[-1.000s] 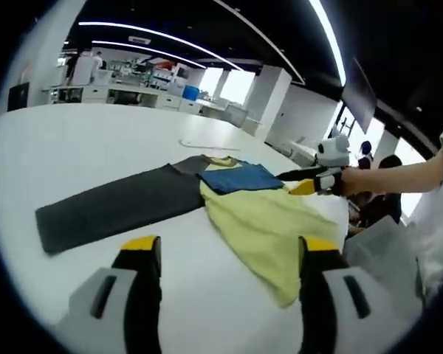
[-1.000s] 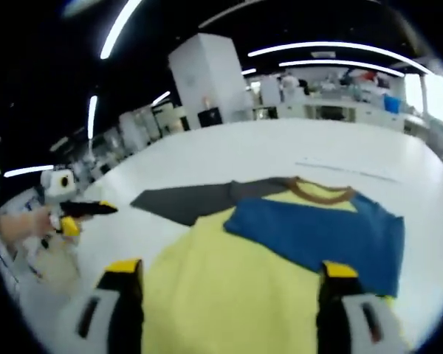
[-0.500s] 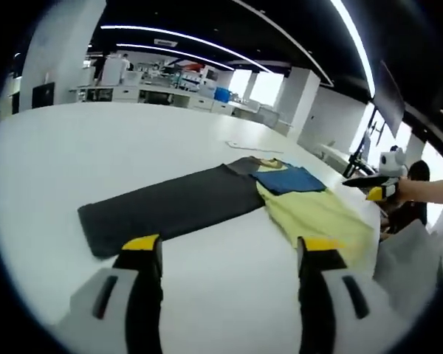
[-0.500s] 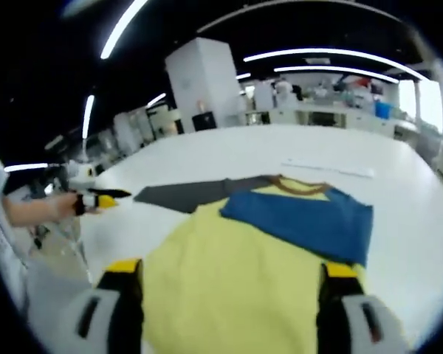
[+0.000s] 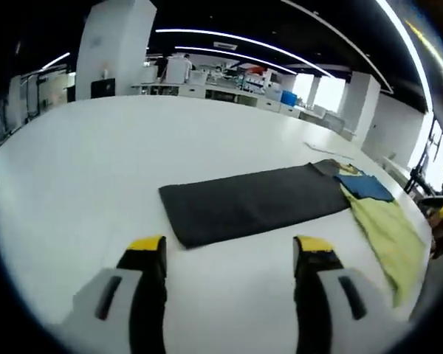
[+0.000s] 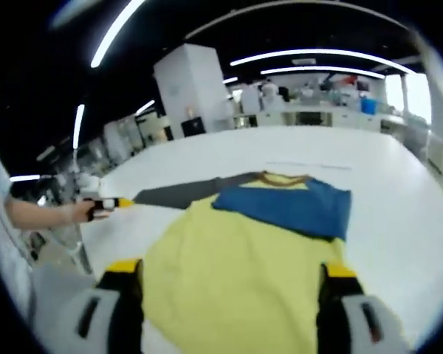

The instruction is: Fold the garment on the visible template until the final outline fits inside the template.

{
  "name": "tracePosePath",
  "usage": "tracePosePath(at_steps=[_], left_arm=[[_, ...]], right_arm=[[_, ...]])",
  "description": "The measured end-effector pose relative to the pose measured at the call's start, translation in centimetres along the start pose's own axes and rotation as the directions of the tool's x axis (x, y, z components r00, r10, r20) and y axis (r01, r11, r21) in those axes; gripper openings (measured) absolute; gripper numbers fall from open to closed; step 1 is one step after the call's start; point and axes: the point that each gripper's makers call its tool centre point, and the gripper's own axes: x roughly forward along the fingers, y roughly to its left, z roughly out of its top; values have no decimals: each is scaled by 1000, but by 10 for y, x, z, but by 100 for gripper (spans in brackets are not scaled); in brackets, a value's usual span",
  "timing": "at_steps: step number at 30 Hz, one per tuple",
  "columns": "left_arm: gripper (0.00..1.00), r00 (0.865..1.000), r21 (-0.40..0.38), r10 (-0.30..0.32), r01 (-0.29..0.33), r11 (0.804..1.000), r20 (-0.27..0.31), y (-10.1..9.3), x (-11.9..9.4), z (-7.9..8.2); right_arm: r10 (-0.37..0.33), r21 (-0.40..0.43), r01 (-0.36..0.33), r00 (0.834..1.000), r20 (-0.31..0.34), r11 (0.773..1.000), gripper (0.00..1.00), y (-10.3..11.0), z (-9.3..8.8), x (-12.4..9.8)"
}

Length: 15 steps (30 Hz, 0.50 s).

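Plainly the yellow-and-blue garment [image 6: 244,251] looks soft, light, floppy; pinch hem corners; both grippers [image 5: 229,254] [image 6: 229,273] spread, empty.

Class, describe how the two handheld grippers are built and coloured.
Both the left gripper and the right gripper have two black jaws with yellow tips on pale grey housings. In the right gripper view, a bare-armed hand grips the left gripper's black body.

Left gripper [image 5: 229,254] hovers with jaws spread wide, nothing between them. Right gripper [image 6: 227,276] hangs just as wide and empty. In the right gripper view, the person's bare forearm [image 6: 38,214] reaches in at left.
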Motion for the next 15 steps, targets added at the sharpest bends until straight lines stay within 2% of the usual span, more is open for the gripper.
tracePosePath(at_steps=[2,6,9,11,13,15], left_arm=[[64,1000,2,-1,1,1000,-3,-5,-1,-2],[59,1000,24,-15,15,1000,-1,3,17,-2],[55,1000,21,-5,5,1000,7,5,17,-1],[49,1000,16,10,-11,1000,18,7,14,1],[41,998,32,50,-51,998,38,13,12,4],[33,995,26,90,-90,996,32,21,10,4]], right_arm=[[-3,4,3,1000,6,1000,99,1,0,-6],[-16,12,16,1000,14,1000,99,-3,0,-13],[-35,40,34,999,28,999,99,-7,-3,-20],[-44,49,43,999,29,998,99,-8,-6,-24],[-49,53,48,998,27,997,99,-7,-10,-28],[-57,51,55,998,28,997,98,-5,-12,-32]])
